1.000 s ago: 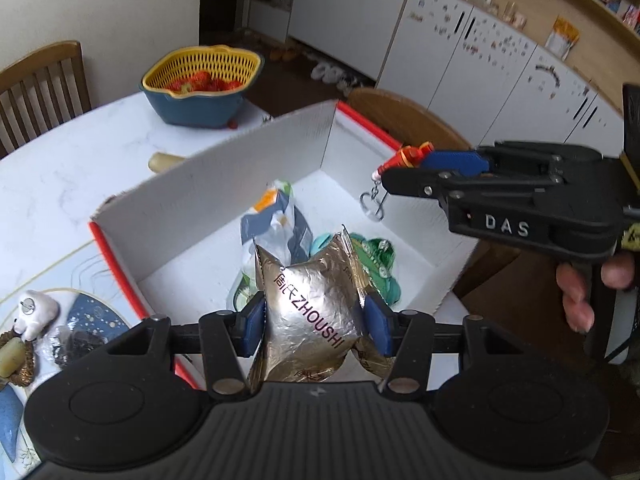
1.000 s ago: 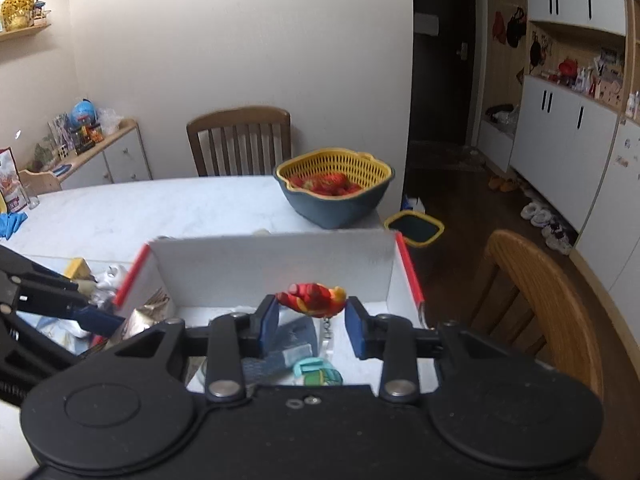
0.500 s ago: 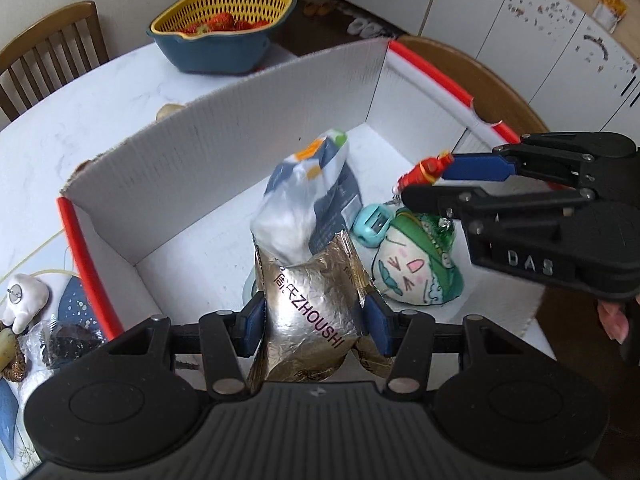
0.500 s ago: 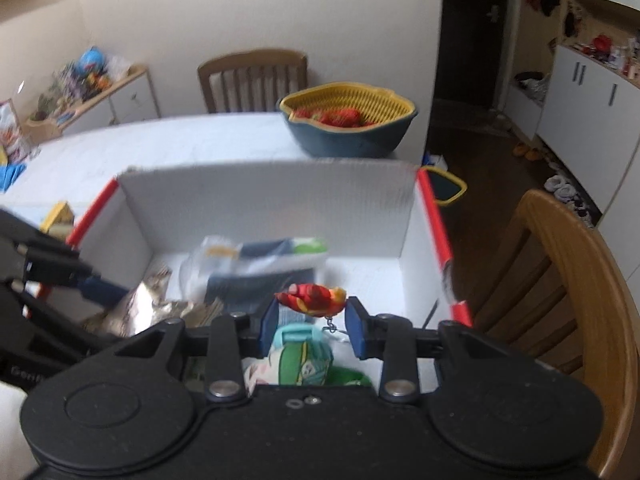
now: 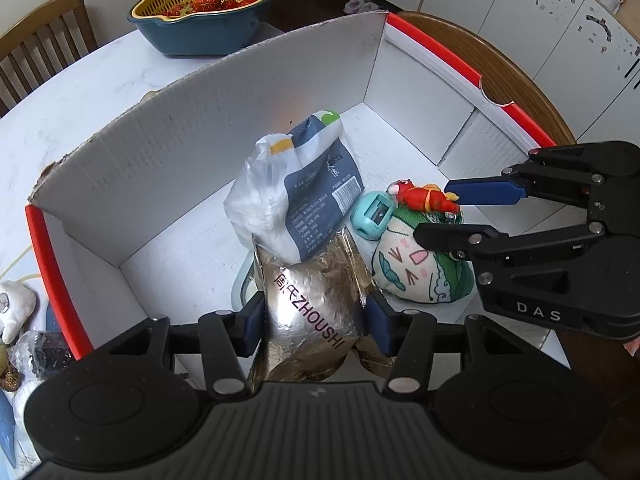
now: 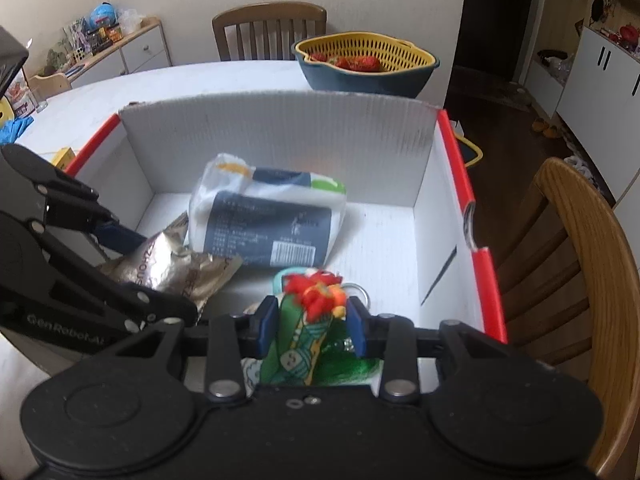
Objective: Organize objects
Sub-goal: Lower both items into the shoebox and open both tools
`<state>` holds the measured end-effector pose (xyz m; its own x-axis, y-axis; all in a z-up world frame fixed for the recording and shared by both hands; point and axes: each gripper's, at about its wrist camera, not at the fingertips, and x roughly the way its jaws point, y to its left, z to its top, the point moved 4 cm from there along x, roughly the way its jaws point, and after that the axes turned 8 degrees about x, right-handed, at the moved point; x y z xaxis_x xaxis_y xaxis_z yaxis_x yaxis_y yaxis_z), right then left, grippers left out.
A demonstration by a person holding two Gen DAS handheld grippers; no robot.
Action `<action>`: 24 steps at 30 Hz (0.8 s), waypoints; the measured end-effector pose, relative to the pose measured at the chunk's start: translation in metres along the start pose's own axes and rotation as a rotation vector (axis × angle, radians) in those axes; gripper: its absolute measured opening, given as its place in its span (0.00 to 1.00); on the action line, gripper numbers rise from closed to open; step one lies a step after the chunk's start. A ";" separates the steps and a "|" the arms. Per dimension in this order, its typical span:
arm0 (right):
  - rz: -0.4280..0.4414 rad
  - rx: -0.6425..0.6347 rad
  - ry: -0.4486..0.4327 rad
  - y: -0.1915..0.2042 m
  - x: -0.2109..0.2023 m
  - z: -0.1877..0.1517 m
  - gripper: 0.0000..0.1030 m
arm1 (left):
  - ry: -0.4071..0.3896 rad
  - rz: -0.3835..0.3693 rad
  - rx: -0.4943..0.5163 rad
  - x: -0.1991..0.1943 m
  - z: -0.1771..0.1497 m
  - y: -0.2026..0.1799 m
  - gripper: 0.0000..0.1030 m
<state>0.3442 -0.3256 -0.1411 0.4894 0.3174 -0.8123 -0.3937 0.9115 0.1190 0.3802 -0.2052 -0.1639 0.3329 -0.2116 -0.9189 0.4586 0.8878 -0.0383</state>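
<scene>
left gripper (image 5: pixel 316 316): clamped on foil pouch (image 5: pixel 308 312), pads on both side edges, low inside box (image 5: pixel 208 92)
right gripper (image 6: pixel 312 320): jaws opening; red charm (image 6: pixel 318 292) between pads, cannot tell if pads press on it
foil pouch: lower end over box floor, top tucked against snack bag (image 5: pixel 296 200); cannot tell if resting or hanging
red charm: just above plush (image 5: pixel 416 264), near sharpener (image 5: pixel 372 216); key ring visible beside it in right wrist view
box: white corrugated, red rims, on white table (image 5: pixel 80 92); already holds snack bag, plush, sharpener
pouch handling: light, crinkly, slippery film; contents shift; dents easily, likely not fragile; side-edge grip near middle works, top seam would be firmer
charm handling: tiny, light, hard-looking, irregular shape; ring and chain dangle and can snag; body is best hold, not chain
plush handling: soft, squashy; fine landing pad, charm may roll off it
step, as judged: both items being set down in box; release looks next
risk: pouch may tip onto snack bag on release; charm may slide into gap by sharpener
outside box: strawberry bowl (image 5: pixel 208 4) on far side, small clutter by left rim, too partial to name
</scene>
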 end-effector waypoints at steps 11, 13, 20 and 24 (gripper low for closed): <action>0.022 0.026 -0.030 -0.003 -0.016 -0.001 0.43 | -0.042 -0.014 -0.022 -0.010 -0.004 0.002 0.64; 0.026 0.032 -0.036 -0.003 -0.020 0.000 0.45 | -0.059 -0.015 -0.026 -0.014 -0.004 0.003 0.65; 0.038 0.039 -0.065 0.003 -0.033 0.000 0.47 | -0.121 -0.026 -0.054 -0.034 -0.009 0.007 0.65; 0.050 0.040 -0.086 0.009 -0.043 -0.002 0.49 | -0.160 -0.030 -0.064 -0.049 -0.014 0.008 0.65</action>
<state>0.3182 -0.3314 -0.1058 0.5354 0.3824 -0.7531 -0.3888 0.9031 0.1821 0.3565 -0.1817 -0.1247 0.4489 -0.2957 -0.8432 0.4184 0.9034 -0.0941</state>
